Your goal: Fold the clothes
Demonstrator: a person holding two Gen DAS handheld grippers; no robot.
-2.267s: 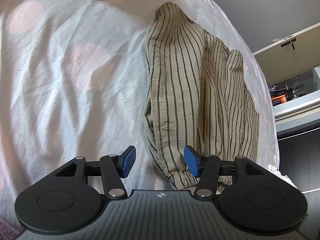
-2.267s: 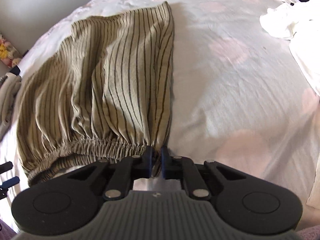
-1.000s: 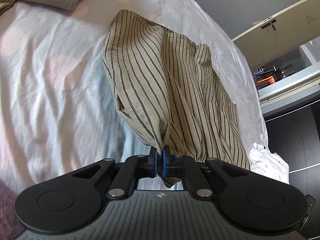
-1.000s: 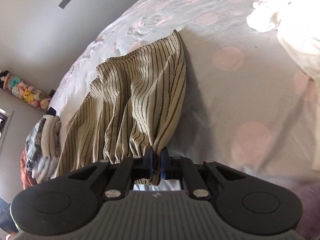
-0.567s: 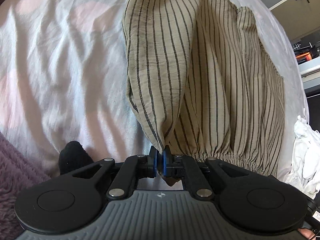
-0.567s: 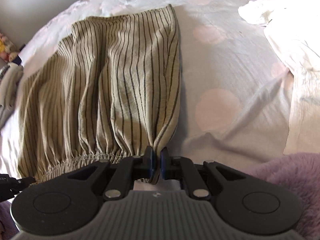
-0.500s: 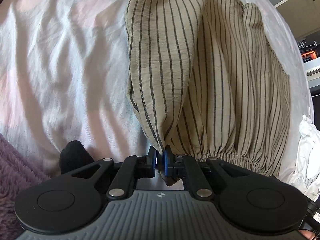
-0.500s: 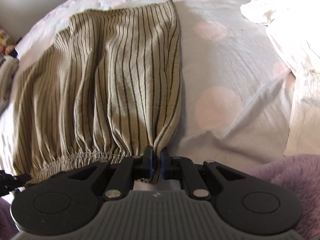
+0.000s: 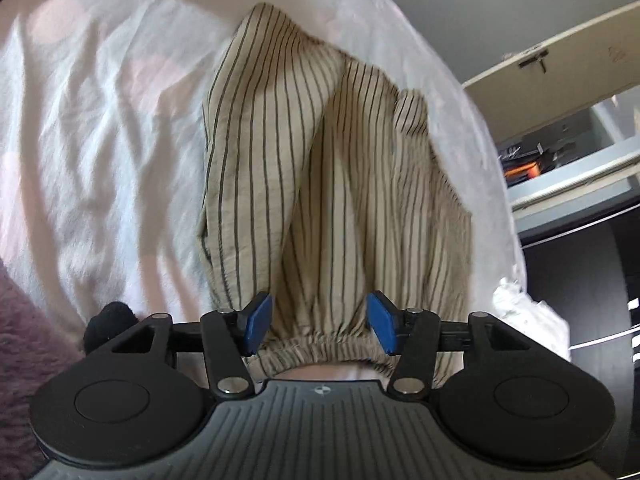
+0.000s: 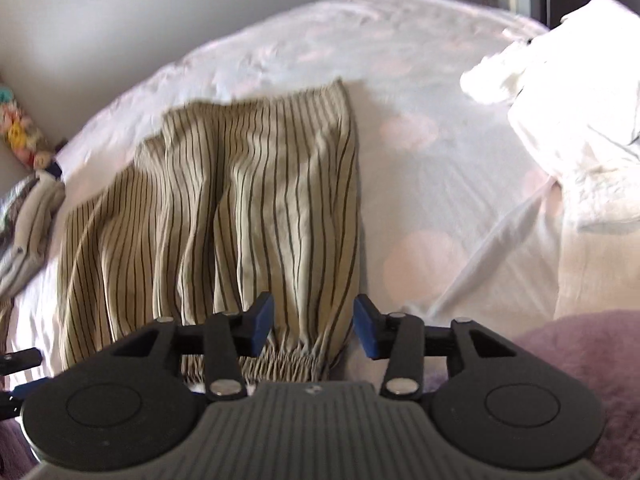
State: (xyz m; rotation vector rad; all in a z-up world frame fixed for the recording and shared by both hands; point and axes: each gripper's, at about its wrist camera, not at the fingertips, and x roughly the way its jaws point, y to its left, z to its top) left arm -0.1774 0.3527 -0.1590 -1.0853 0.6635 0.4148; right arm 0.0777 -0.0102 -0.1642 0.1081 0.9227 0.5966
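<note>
Striped garment (image 9: 320, 184) looked thin crinkled woven cloth, matt; bedsheet (image 9: 100, 140) soft wrinkled cotton; near blanket (image 10: 580, 360) fuzzy fleece; gripper pads (image 9: 256, 320) smooth blue plastic.

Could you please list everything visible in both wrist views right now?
Striped garment: one, beige with dark stripes, flat on the bed, elastic waistband nearest the cameras.
Bed sheet: one, white with pale pink dots, under the garment.
White clothes: a pile, on the bed at the right of the right wrist view.
Folded clothes: a stack, grey and beige, at that view's left edge.
Fluffy blanket: one, mauve, near edge of the bed.
Cabinet door: one, cream, beyond the bed.
Left hand-held gripper: one, black with blue pads, jaws just opened, waistband loose between them.
Right hand-held gripper: one, same, just opened over the waistband corner.
</note>
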